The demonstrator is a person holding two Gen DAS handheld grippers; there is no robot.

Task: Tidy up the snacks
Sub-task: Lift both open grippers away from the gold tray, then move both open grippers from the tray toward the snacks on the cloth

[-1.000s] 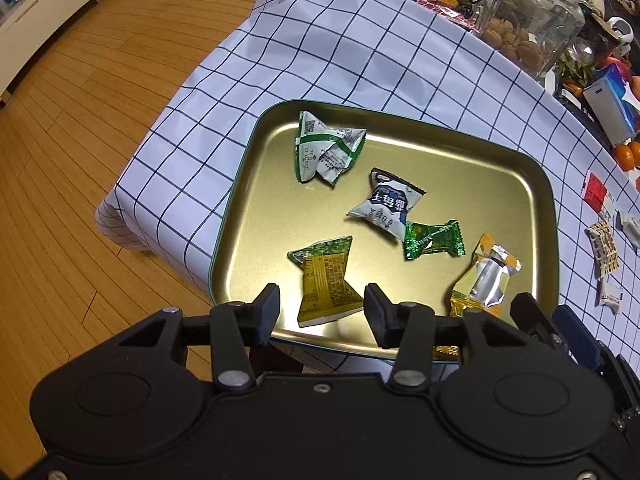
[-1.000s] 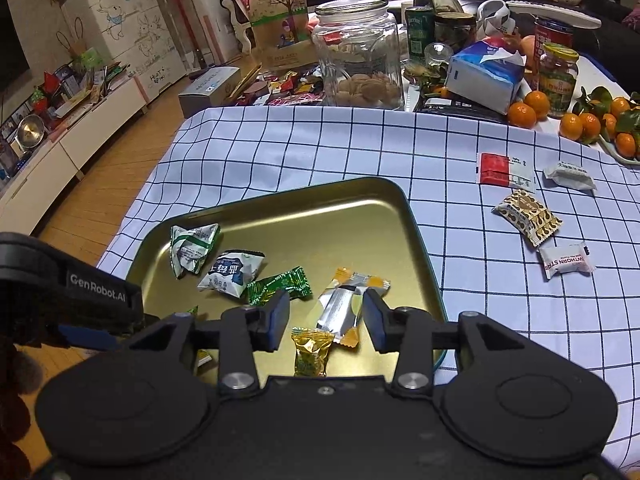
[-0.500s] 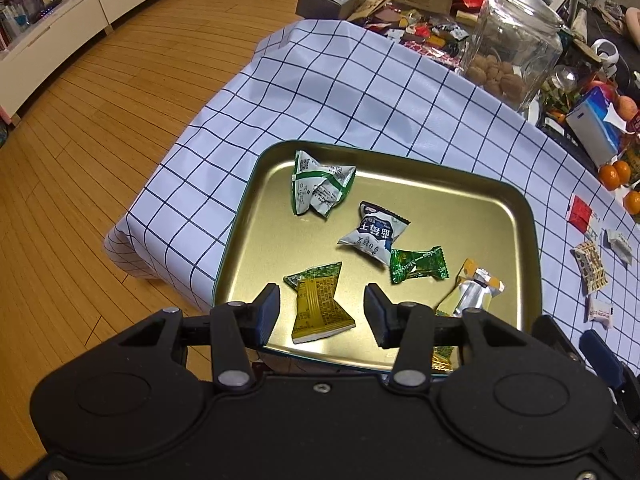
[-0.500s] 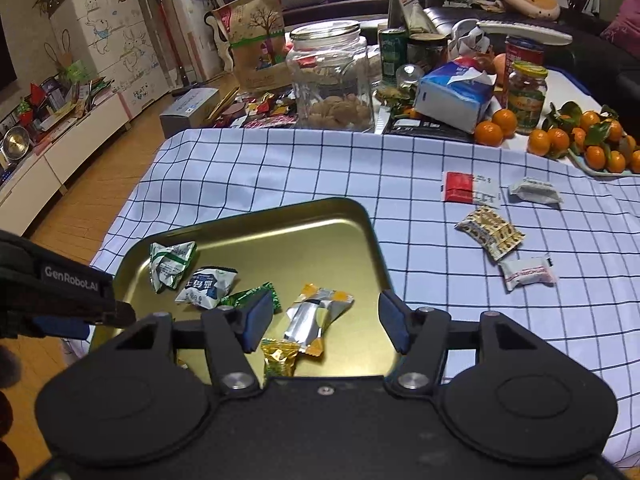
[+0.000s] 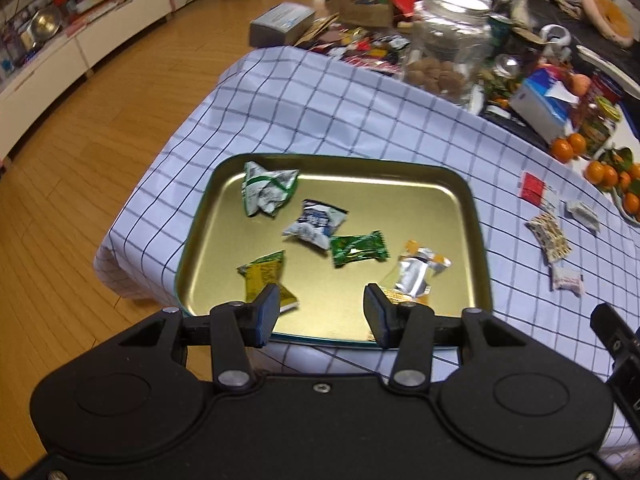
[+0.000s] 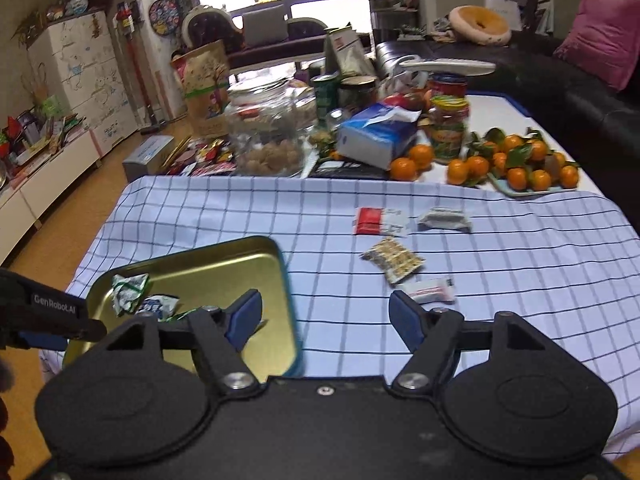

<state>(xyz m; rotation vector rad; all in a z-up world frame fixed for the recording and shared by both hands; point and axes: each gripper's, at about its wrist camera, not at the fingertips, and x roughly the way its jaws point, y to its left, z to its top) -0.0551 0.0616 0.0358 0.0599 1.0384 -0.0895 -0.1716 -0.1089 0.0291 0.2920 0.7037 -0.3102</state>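
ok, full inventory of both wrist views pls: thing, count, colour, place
tray: 1, gold with green rim, near-left corner of the cloth
snack packets in tray: 6 visible, green-white, blue-white, green, yellow-green, silver-orange, one yellow mostly hidden behind the left gripper
loose snack packets: 4, red-white, white, speckled tan, white-red, on the cloth right of the tray
tablecloth: 1, white with dark grid, over the table
glass jar: 1, clear, brown snacks inside, beyond the cloth
tissue box: 1, blue-white, right of the jar
oranges: many, orange with leaves, far right, some on a plate
left gripper: 1, black, open, empty, over the tray's near edge
right gripper: 1, black with blue pads, open, empty
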